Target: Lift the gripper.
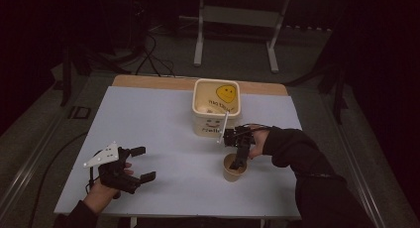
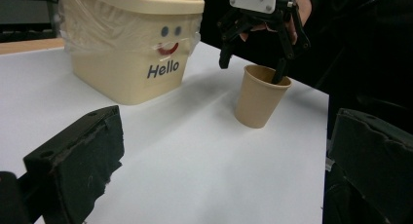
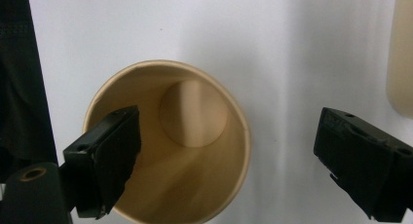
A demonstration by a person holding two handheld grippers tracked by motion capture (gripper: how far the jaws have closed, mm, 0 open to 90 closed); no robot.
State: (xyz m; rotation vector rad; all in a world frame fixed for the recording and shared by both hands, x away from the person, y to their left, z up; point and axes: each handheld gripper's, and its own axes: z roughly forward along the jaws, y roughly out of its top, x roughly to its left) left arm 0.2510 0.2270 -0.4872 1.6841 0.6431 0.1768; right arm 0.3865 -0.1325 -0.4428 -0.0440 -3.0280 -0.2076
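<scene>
- Tan paper cup – stands upright on the white table top, near its front, just in front of the cream plastic bucket w/ smiley face and "Hello" print; cup & bucket close but apart.
- Cup inside looks empty: right gripper view shows a bare round bottom, nothing in it.
- Right gripper comes down on the cup from above, jaws apart. One jaw is inside the rim, the other outside it, past the cup wall – so the wall sits between them, not clamped yet. Left gripper view agrees: one black finger dips into the cup mouth, the other hangs outside.
- Left gripper – jaws wide apart, holds nothing, rests low over the table at the front-left, well apart from the cup. Idle as far as I can tell.
- A thin white stick or straw leans in the bucket, end over the rim toward the right hand; can't tell what it is. Bucket has clear film round its upper wall.
- Progress, my read: early stage. Reach & line-up on the cup rim look done; grip itself not made.
- Left to do, prob.: shut jaws on the cup wall, then lift/move the cup – where to, can't tell from here; bucket is the likely partner.
- Risk: thin paper wall may dent if squeezed hard; cup light, could tip as the jaw closes.
</scene>
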